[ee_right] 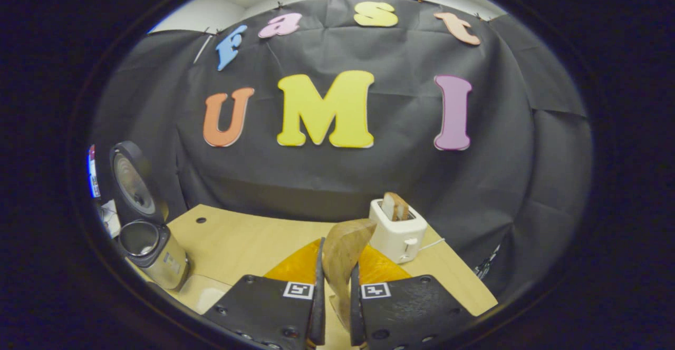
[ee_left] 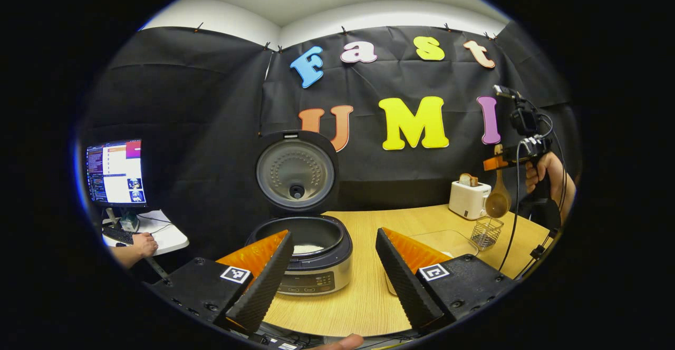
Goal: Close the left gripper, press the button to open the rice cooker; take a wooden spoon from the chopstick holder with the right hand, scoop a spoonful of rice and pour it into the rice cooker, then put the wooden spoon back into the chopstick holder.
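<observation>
The rice cooker stands with its lid raised, and white rice lies in its pot. My left gripper is open just in front of it, holding nothing. At the far right, a hand holds my right gripper, which is shut on the handle of a wooden spoon. The spoon hangs bowl down above the wire chopstick holder. In the right gripper view, the spoon stands pinched between the fingers of the right gripper, and the cooker sits far left.
A white toaster holding a slice of bread stands at the back right, also seen as the toaster. A clear container lies between cooker and holder. A monitor and a person's hand are at the left.
</observation>
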